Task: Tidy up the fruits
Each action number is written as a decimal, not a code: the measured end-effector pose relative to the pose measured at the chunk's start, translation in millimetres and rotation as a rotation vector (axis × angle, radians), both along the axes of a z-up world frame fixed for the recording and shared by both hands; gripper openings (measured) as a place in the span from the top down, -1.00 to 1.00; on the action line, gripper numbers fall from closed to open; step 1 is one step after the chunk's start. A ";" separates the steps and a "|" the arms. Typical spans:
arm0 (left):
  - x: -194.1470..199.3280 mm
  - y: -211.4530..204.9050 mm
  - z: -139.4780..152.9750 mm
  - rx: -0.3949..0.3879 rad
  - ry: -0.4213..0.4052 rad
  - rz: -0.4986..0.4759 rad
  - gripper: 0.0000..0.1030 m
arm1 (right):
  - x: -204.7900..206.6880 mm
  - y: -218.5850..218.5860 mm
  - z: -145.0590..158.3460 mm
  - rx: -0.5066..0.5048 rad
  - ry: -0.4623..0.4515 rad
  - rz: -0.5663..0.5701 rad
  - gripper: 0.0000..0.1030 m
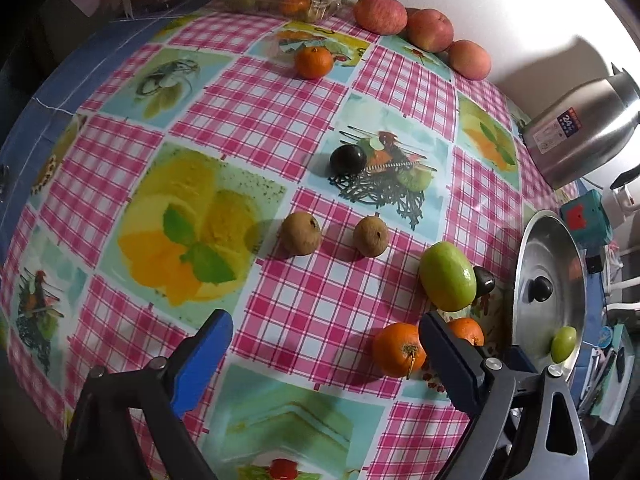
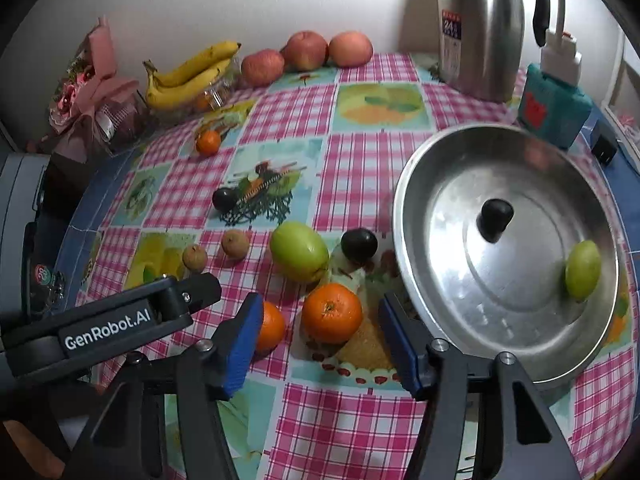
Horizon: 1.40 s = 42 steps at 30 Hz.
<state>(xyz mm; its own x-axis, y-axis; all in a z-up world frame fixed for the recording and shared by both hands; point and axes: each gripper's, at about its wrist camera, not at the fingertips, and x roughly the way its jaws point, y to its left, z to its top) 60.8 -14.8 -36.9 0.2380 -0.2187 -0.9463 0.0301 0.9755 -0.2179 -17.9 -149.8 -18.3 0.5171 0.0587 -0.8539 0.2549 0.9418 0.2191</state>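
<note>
Right hand-held gripper [image 2: 320, 344] unclenched, orange [image 2: 331, 313] between its blue fingers [image 2: 240, 344], untouched.

Two oranges [image 2: 331, 312] sit center on the worktop [image 2: 360, 420]; upturned pot lid [image 2: 460, 280] at three o'clock holding one green fruit [image 2: 583, 270]; apples [image 2: 306, 50], bananas [image 2: 188, 76] at twelve.

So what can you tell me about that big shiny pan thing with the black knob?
The metal lid looks like steel or aluminium, round and shiny, lying upside down like a shallow dish on the checked tablecloth at the table's right side. A black knob stands up from its middle. One small green fruit rests inside, against the rim on the far right. Its surface shows blurry reflections and light scuffs. The right hand-held gripper sits just beside its near-left edge; I can't tell if they touch.
</note>
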 end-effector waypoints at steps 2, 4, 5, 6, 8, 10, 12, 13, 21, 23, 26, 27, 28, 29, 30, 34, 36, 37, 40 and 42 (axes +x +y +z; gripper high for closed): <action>1.1 -2.5 -2.7 -0.018 0.014 -0.005 -0.85 | 2.6 0.5 -4.1 0.002 0.015 0.005 -0.12; 0.9 -4.2 -4.8 -0.026 0.026 -0.009 -0.85 | 5.4 0.2 -8.5 0.005 0.029 0.004 -0.08; 1.1 -5.9 -5.8 -0.023 0.029 -0.014 -0.85 | 6.8 -0.3 -10.8 0.010 0.035 0.004 -0.08; 1.5 -7.3 -6.7 -0.020 0.031 -0.018 -0.85 | 8.3 -0.6 -13.4 0.017 0.042 0.004 -0.07; 2.2 -8.3 -7.8 -0.019 0.038 -0.019 -0.85 | 10.5 -0.9 -17.2 0.018 0.054 0.002 -0.06; 2.5 -9.1 -8.7 -0.019 0.041 -0.018 -0.85 | 12.6 -2.3 -20.8 0.021 0.064 -0.002 -0.03; 3.2 -10.5 -9.5 -0.015 0.044 -0.018 -0.85 | 14.4 -4.4 -25.0 0.026 0.072 -0.011 -0.03; 3.0 -10.9 -10.1 -0.015 0.047 -0.018 -0.85 | 14.9 -4.9 -26.3 0.027 0.075 -0.013 -0.02; 5.3 -14.3 -13.5 -0.017 0.059 -0.019 -0.85 | 20.1 -5.4 -36.6 0.038 0.101 -0.020 0.00; 5.3 -14.8 -14.0 -0.018 0.062 -0.019 -0.85 | 20.8 -5.1 -38.0 0.039 0.105 -0.021 0.00; 4.8 -15.0 -14.0 -0.015 0.061 -0.023 -0.85 | 21.3 -5.3 -39.5 0.041 0.108 -0.022 0.06; 4.5 -15.1 -13.9 -0.014 0.061 -0.024 -0.85 | 21.4 -5.6 -39.3 0.041 0.106 -0.023 0.07; 4.3 -14.6 -13.6 -0.014 0.061 -0.025 -0.85 | 21.2 -6.0 -39.3 0.044 0.104 -0.024 0.07; 3.9 -14.4 -13.3 -0.013 0.061 -0.027 -0.85 | 21.1 -6.2 -39.3 0.050 0.102 -0.024 0.07; 3.7 -14.6 -13.1 -0.013 0.060 -0.029 -0.85 | 21.0 -6.0 -39.3 0.051 0.102 -0.023 0.07; 3.7 -15.8 -12.7 -0.012 0.059 -0.032 -0.85 | 23.1 -5.2 -39.9 0.050 0.100 -0.020 0.18; 4.1 -15.9 -12.7 -0.012 0.059 -0.031 -0.85 | 22.8 -5.7 -39.6 0.050 0.100 -0.023 0.19; 4.1 -15.9 -12.7 -0.013 0.060 -0.032 -0.85 | 22.5 -5.7 -39.8 0.055 0.100 -0.023 0.19; 3.5 -17.1 -13.0 -0.020 0.066 -0.038 -0.85 | 19.9 -7.2 -39.8 0.062 0.107 -0.031 0.19; 2.7 -18.6 -13.4 -0.021 0.069 -0.045 -0.81 | 16.8 -9.3 -39.6 0.069 0.114 -0.042 0.19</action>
<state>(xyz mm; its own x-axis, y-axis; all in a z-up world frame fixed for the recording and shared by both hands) 63.5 -33.3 -50.3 0.1621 -0.2474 -0.9553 0.0583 0.9688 -0.2410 -1.1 -159.0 -57.9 0.4204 0.0996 -0.9018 0.3210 0.9134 0.2506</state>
